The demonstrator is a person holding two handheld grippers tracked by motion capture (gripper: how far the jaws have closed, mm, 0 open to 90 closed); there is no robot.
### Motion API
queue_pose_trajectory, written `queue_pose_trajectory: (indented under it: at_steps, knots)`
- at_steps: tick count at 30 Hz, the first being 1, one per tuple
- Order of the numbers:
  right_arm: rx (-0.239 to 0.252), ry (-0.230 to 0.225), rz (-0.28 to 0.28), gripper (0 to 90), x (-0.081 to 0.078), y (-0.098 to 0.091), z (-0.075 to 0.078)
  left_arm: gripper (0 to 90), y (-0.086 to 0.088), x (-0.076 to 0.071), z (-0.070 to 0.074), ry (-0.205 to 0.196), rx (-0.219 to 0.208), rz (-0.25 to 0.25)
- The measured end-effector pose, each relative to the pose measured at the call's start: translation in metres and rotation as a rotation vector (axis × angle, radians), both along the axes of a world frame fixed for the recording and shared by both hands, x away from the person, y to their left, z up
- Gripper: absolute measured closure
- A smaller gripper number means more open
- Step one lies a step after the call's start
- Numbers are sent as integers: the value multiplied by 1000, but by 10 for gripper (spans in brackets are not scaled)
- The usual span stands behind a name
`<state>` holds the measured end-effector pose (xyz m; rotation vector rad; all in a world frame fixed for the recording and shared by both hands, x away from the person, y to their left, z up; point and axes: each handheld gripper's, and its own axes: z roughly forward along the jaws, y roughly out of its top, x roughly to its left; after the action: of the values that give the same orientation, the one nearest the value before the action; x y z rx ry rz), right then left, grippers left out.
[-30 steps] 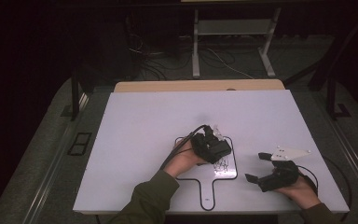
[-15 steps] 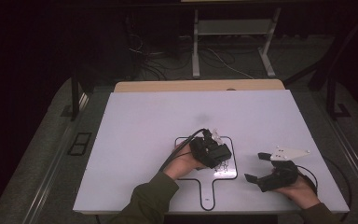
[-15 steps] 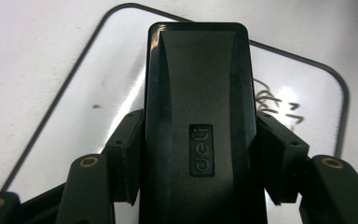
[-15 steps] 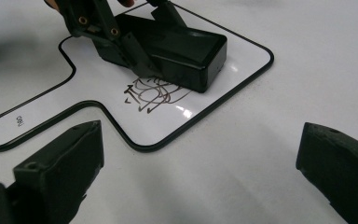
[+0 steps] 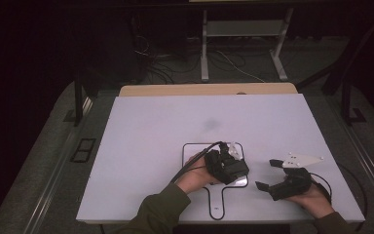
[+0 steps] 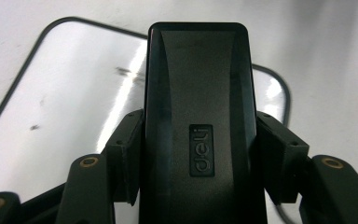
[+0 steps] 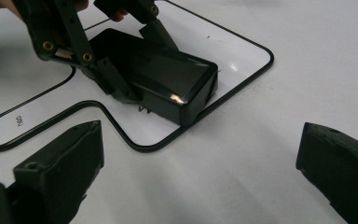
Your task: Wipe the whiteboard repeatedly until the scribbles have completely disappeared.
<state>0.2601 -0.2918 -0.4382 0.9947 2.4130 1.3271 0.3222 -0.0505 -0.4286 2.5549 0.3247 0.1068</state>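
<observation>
The left tool (image 6: pixel 200 163) grips a black box (image 6: pixel 198 107) (embossed logo on its top face) by its 2 long sides, over the white board (image 5: pixel 192 152) with the black outline; whether the box touches the board I cannot tell. The right tool (image 5: pixel 273 174), just right of the board on the table (image 5: pixel 146 126), has its jaws wide apart, holding nothing.
</observation>
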Motion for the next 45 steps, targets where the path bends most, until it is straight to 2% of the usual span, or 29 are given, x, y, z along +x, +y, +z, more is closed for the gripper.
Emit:
queue_pose_trajectory:
  at_steps: [2, 7, 9, 13, 16, 19, 23, 25, 26, 30, 34, 35, 39, 40, 41, 45]
  knots:
    - [0, 0, 0, 0, 0, 0, 0, 394, -1, 0, 0, -14, 7, -7]
    - [0, -1, -2, 0, 0, -1, 0, 395, 0, 6, 0, -41, 8, 31]
    - [-1, -1, -1, 0, 0, 0, 0, 394, 1, 11, 0, -50, 14, 28]
    - [0, 0, 0, 0, 0, 0, 0, 395, 0, 9, 0, -30, 10, 28]
    - [0, 2, -1, 0, 0, -1, 0, 395, -3, 4, 0, -22, 8, 11]
    - [-1, 0, 0, 0, 0, 0, 0, 396, -6, -1, -1, 3, -7, -9]
    - [1, -1, -2, 0, 0, -1, 0, 396, -9, -2, -1, -11, -4, -6]
    - [1, 1, -4, 0, 0, -1, 0, 396, -9, 2, -1, -27, -6, 22]
    - [0, 0, -4, 0, 0, -1, 0, 396, -8, 7, -1, -53, 1, 13]
    - [0, 1, -3, 0, 0, -1, 0, 397, -7, 11, -1, -41, -1, 35]
    - [2, 2, -3, 0, 0, -1, 0, 396, -8, 5, 0, -20, 9, 6]
    - [1, 3, -3, 0, 0, -1, 0, 396, -8, 4, 0, -5, 3, 0]
    - [0, 1, 0, 0, 0, -1, 0, 391, -7, 6, 0, 10, -15, -1]
    - [0, 0, 1, 0, 0, -1, 0, 389, -7, 4, 0, 31, -31, 16]
    - [0, 1, 1, 0, 0, -1, 0, 389, -7, 3, 0, 38, -34, 9]
    - [-1, 2, 1, 0, 0, -1, 0, 388, -6, 2, 1, 39, -33, -3]
